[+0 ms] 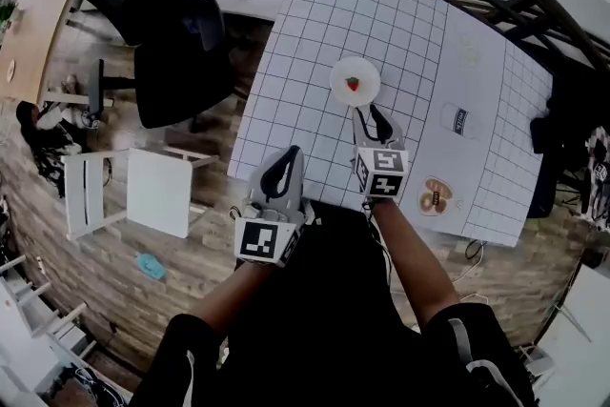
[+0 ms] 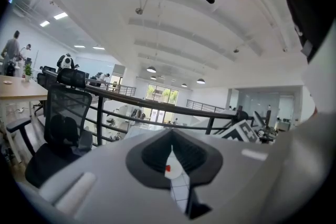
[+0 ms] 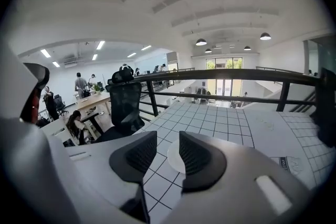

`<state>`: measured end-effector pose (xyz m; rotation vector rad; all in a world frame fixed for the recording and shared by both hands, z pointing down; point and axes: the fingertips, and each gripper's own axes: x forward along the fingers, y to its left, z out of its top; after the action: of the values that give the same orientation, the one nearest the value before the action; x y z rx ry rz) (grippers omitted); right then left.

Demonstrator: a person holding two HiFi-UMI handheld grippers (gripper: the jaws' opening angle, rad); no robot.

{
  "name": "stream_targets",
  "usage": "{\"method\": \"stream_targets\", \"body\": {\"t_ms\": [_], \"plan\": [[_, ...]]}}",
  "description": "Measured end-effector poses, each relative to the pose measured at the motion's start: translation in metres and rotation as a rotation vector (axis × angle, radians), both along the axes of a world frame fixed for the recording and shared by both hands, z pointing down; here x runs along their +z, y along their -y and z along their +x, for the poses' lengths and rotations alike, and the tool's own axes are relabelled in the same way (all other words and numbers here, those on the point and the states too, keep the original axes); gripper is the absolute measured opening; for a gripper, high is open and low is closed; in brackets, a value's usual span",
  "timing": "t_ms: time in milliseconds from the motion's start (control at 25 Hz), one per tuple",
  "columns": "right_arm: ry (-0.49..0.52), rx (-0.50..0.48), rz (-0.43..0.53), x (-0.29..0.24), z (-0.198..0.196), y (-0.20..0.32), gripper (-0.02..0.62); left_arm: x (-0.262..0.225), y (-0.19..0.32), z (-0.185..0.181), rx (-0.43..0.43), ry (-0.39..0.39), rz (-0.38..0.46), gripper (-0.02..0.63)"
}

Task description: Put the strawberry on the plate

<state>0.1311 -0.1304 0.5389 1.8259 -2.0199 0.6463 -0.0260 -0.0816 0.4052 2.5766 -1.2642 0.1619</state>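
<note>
Fingers (image 3: 143, 157) of my right gripper (image 3: 168, 138) stand apart with nothing between them, no pad pressing on anything. Through the gap I see the white plate (image 3: 175, 159) just beyond the tips. From the head view, this gripper (image 1: 370, 121) sits just on my side of the plate (image 1: 368, 70), pointing at it, not touching.

My left gripper (image 2: 172, 135) has its fingers (image 2: 199, 157) drawn together, the tips meeting and gripping nothing. Only a thin slit lower down stays clear, and through it show a sliver of the plate (image 2: 174, 161) and the red strawberry (image 2: 168, 168). In the head view this gripper (image 1: 290, 153) lies farther from the plate than the right one, toward me and to the left, near the table edge.

The strawberry (image 1: 353, 84) lies on the plate, about at its middle, free of both grippers.

The plate rests on a grid mat (image 1: 315, 24) that spreads around it on all sides. To the right of the plate lies a plain white sheet (image 1: 477, 110) with small printed marks. Well to the left of the plate, off the table, stands a black chair (image 1: 172, 52) on the wooden floor (image 1: 191, 272). Beyond the plate, past the far table edge, runs a dark railing (image 3: 220, 77).
</note>
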Motion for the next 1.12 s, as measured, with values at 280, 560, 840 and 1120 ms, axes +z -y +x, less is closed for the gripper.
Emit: {"method": "stream_targets", "body": {"t_ms": [280,560,840,1120], "plan": [[0.001,0.079,0.06,-0.046,-0.006,-0.038,0.109,-0.01,-0.009,0.003,0.063,-0.05,0.032,0.008],[-0.015,0.117,0.112,-0.08,-0.019,-0.065,0.066,-0.022,-0.021,0.01,0.145,-0.086,0.065,0.008],[-0.04,0.16,0.13,-0.086,-0.024,-0.093,0.021,-0.019,-0.036,0.019,0.223,-0.104,0.057,0.008],[-0.005,0.185,0.194,-0.117,-0.031,-0.111,0.006,-0.027,-0.043,0.032,0.285,-0.114,0.069,0.008]]}}
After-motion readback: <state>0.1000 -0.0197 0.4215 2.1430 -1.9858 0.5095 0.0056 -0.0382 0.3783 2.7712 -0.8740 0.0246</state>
